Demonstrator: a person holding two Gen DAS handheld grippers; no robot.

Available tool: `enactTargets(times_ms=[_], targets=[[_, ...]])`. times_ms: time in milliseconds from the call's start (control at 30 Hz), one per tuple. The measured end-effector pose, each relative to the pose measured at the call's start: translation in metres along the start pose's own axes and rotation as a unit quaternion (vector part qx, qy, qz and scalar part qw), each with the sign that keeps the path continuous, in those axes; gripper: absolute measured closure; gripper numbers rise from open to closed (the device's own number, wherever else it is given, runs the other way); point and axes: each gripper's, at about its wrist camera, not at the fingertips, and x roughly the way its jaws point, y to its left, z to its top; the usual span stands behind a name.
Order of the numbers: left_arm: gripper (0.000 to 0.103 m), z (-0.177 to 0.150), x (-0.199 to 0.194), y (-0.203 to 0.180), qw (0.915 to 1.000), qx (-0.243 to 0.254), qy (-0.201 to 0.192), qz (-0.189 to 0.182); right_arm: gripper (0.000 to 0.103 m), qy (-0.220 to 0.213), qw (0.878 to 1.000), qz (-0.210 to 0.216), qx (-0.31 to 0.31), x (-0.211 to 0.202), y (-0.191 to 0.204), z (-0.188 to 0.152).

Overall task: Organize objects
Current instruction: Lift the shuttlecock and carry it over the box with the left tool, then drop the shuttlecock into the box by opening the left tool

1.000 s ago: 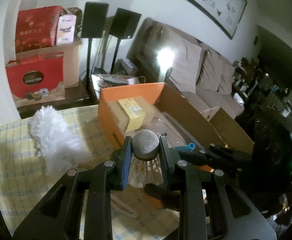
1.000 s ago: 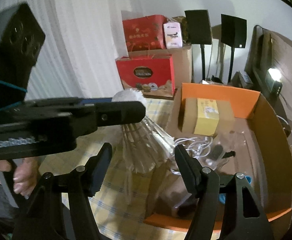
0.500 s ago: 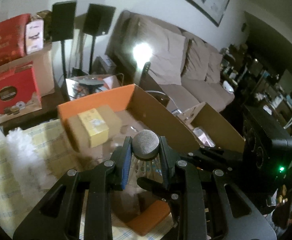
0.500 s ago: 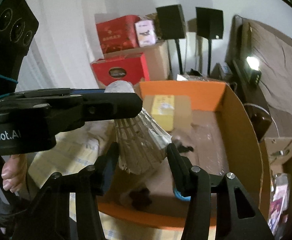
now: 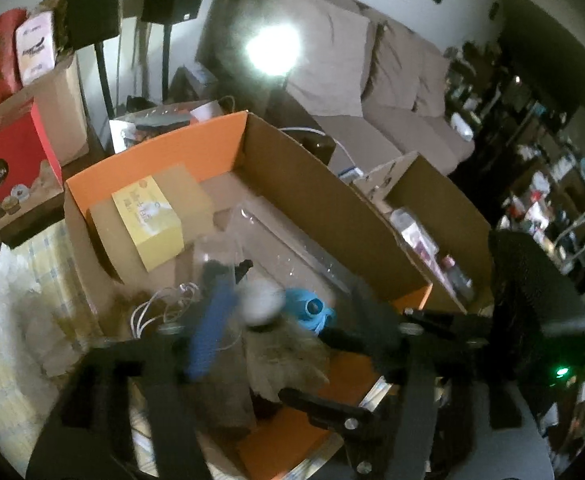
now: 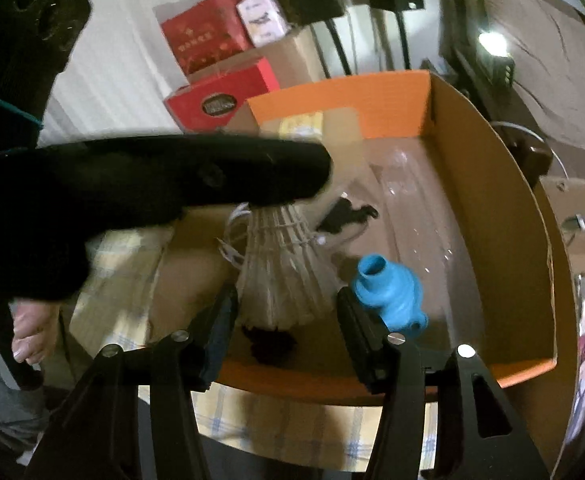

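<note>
**Shuttlecock over the box, at the left tongs**

The shuttlecock (image 6: 284, 272) stands roughly upright, its cork (image 5: 260, 306) up and its feather skirt flaring down. It sits over the near end of the orange box (image 6: 372, 92), just left of a blue plastic piece (image 6: 392, 292) on the box floor.

Your left tongs (image 5: 288, 300) are right at the cork. Through the motion blur they look spread: the cork sits against the blue-padded finger, with a clear gap to the other finger.

Your right tongs (image 6: 286, 304) are also spread, and they hold nothing. The skirt shows between their fingers, ahead of them and, as far as I can judge, not touching.

The left hand is the nearer one. I judge this is a drop, so the cork only has to leave that pad and fall straight down its own axis into the box.
</note>
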Motion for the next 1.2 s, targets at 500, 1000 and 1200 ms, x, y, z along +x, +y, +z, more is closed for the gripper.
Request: enactTargets(times_ms=[500,1000,1200], targets=[[0.011,-0.016,-0.038,0.025,0.9983,-0.03,-0.035,0.034,0.037,-0.047,0.999,-0.015,-0.003,-0.03,0.015,0.009],[0.001,-0.057,-0.087,0.063,0.9886,-0.043,-0.074,0.123,0.016,-0.052,0.997,-0.044,-0.029,-0.025,0.042,0.025],[0.0,-0.073,-0.1,0.081,0.9848,-0.059,-0.083,0.141,0.012,-0.058,0.997,-0.042,-0.036,-0.026,0.056,0.029]])
